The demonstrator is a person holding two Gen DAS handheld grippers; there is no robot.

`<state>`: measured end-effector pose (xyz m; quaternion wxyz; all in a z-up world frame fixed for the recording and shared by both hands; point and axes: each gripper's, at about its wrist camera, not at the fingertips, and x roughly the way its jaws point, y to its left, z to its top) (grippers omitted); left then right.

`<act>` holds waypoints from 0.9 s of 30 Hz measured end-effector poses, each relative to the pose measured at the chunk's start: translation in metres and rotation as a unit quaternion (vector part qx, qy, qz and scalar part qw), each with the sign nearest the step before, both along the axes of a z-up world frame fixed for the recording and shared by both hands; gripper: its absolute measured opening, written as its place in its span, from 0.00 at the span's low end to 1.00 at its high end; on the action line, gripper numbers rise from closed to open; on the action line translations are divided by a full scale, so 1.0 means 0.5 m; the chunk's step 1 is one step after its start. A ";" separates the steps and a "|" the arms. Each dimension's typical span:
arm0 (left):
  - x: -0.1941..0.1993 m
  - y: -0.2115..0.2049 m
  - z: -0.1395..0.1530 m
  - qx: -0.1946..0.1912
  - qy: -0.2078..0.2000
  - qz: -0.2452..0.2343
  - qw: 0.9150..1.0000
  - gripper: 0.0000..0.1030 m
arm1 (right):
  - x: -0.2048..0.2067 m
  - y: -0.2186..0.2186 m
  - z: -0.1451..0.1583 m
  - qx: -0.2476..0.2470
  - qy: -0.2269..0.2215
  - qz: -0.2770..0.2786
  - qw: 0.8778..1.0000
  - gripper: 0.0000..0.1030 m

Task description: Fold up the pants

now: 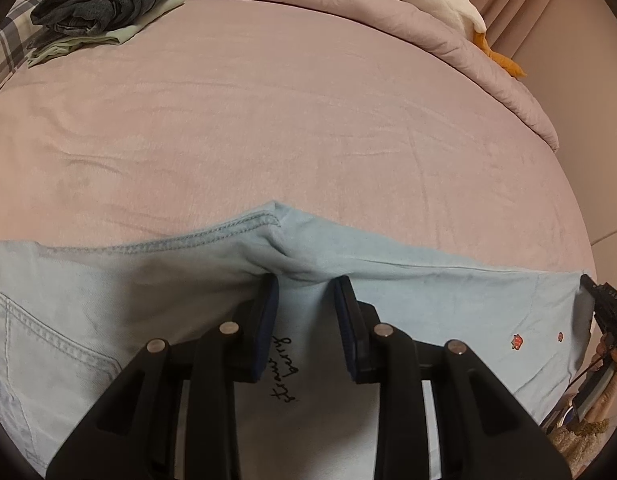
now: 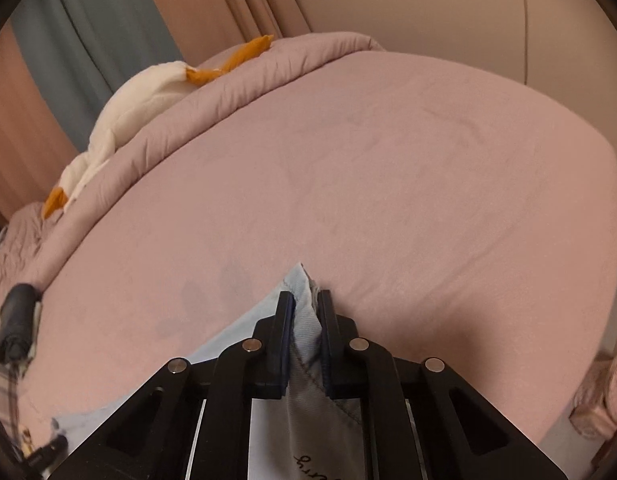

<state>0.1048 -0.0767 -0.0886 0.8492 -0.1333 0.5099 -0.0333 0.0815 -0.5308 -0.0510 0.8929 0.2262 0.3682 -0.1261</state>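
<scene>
Light blue denim pants (image 1: 428,300) lie spread across the near part of the pink bed (image 1: 288,120), with a back pocket (image 1: 48,340) at the left and small red embroidered strawberries at the right. My left gripper (image 1: 306,280) is shut on a bunched fold of the pants just below the stitched crotch seam (image 1: 228,232). In the right wrist view my right gripper (image 2: 304,296) is shut on a corner of the pants (image 2: 244,328), and a tip of cloth sticks out past its pads. That gripper's black body shows at the right edge of the left wrist view.
Folded dark and pale clothes (image 1: 108,4) are stacked at the bed's far left. A rolled pink duvet (image 1: 388,20) with a white plush goose (image 1: 448,4) lines the far side. A black object (image 2: 16,320) lies at the bed's left edge. Curtains (image 2: 88,40) hang behind.
</scene>
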 end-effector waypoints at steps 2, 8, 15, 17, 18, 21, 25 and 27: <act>0.002 -0.002 0.000 0.004 0.000 -0.003 1.000 0.28 | 0.015 -0.003 -0.025 -0.003 0.024 0.000 1.000 0.10; -0.009 -0.011 0.006 0.017 -0.006 -0.008 1.000 0.31 | 0.031 -0.008 -0.040 -0.008 0.045 0.001 0.999 0.12; -0.114 -0.030 0.058 -0.028 -0.032 -0.047 0.998 0.59 | -0.093 -0.016 0.018 -0.005 0.015 -0.029 0.999 0.58; -0.148 -0.034 0.056 -0.046 -0.028 -0.059 0.997 0.59 | -0.134 -0.026 0.023 0.004 0.014 -0.046 0.999 0.58; -0.160 -0.038 0.053 -0.052 -0.023 -0.066 0.996 0.57 | -0.156 -0.031 0.020 0.009 0.014 -0.054 0.998 0.58; -0.193 -0.052 0.037 -0.046 -0.008 -0.087 0.995 0.57 | -0.185 -0.038 -0.004 0.023 0.033 -0.057 0.998 0.58; -0.204 -0.057 0.011 -0.018 0.002 -0.089 0.996 0.50 | -0.159 -0.032 -0.041 0.009 0.071 -0.061 0.996 0.34; -0.206 -0.054 0.004 -0.020 0.000 -0.084 0.996 0.48 | -0.146 -0.026 -0.047 -0.031 0.088 -0.083 0.992 0.14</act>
